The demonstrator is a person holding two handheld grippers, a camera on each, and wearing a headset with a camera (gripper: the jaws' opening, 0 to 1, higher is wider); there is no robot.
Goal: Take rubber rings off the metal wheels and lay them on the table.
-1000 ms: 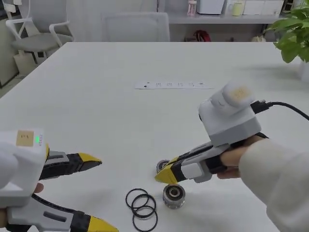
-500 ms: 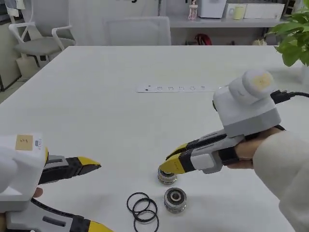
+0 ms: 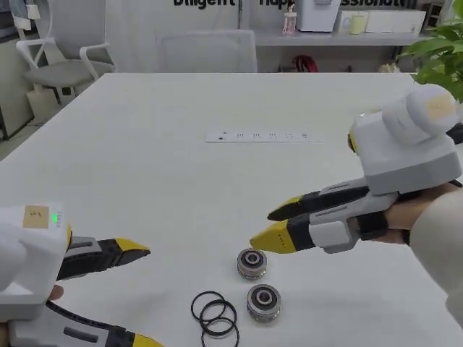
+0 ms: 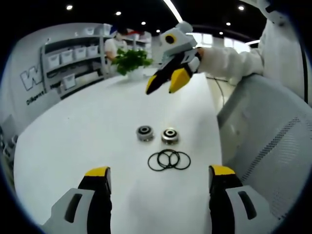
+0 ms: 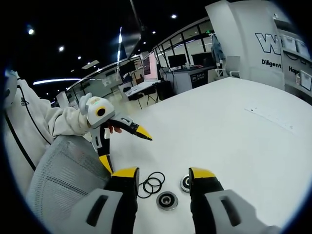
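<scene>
From the right of the head view, a sleeved hand angles the right tongs [image 3: 262, 228] down-left, jaws parted and empty, over two metal wheels [image 3: 252, 263]. Lower left, the left tongs [image 3: 147, 295] gape wide. Three rubber rings [image 3: 215, 315] lie overlapping on the tabletop [image 3: 181, 181], just left of the lower wheel.

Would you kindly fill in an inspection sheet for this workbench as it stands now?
Surface: white table, flat and plain.
Job's things: two metal wheels, one nearer and one farther, close together; three black rubber rings lying overlapped on the table beside the nearer wheel.
Clutter: a white power strip farther back.
Grippers: left hand-held gripper open, low at the left; right hand-held gripper open, hovers by the farther wheel, holding nothing.
Cables: nothing seen clearly.
Surroundings: office chair, shelf, plant.
</scene>
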